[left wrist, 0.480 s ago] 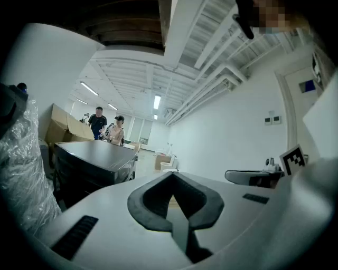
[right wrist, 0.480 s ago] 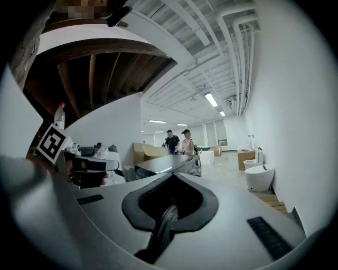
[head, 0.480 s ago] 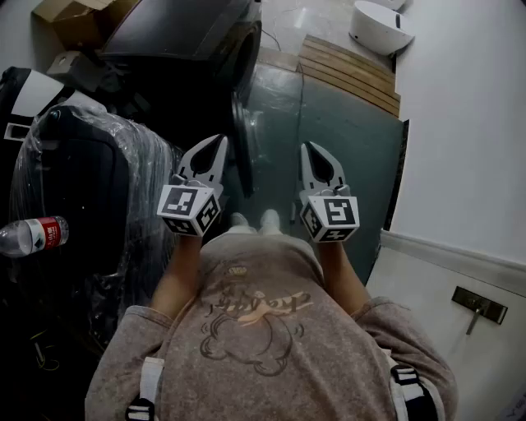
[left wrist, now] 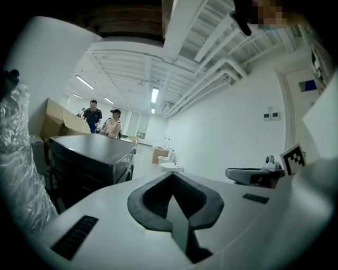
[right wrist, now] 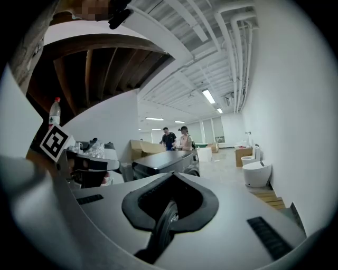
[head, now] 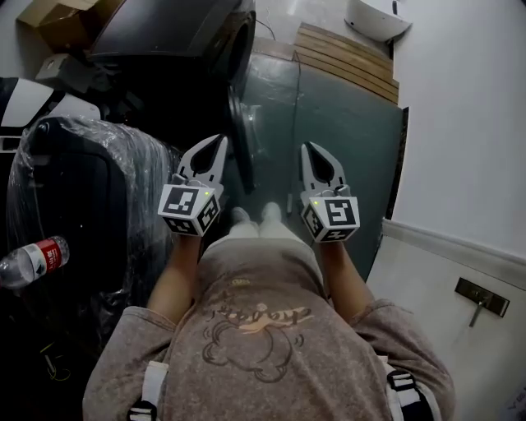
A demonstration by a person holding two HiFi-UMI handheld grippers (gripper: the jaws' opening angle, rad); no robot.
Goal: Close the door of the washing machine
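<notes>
Left gripper [head: 219,141] and right gripper [head: 306,148], both pressed together on nothing, hover side by side near the open washing machine door [head: 241,148], which stands edge-on just beyond and between them, so the right one should probably press flat on its right face, sweeping it left until it latches.

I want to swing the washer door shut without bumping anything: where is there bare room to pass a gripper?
Free: the green floor right of the open door, bordered by the wooden planks beyond and the white wall. Crowded: left of the door, where the plastic-wrapped bundle, a water bottle and cardboard boxes sit close.
</notes>
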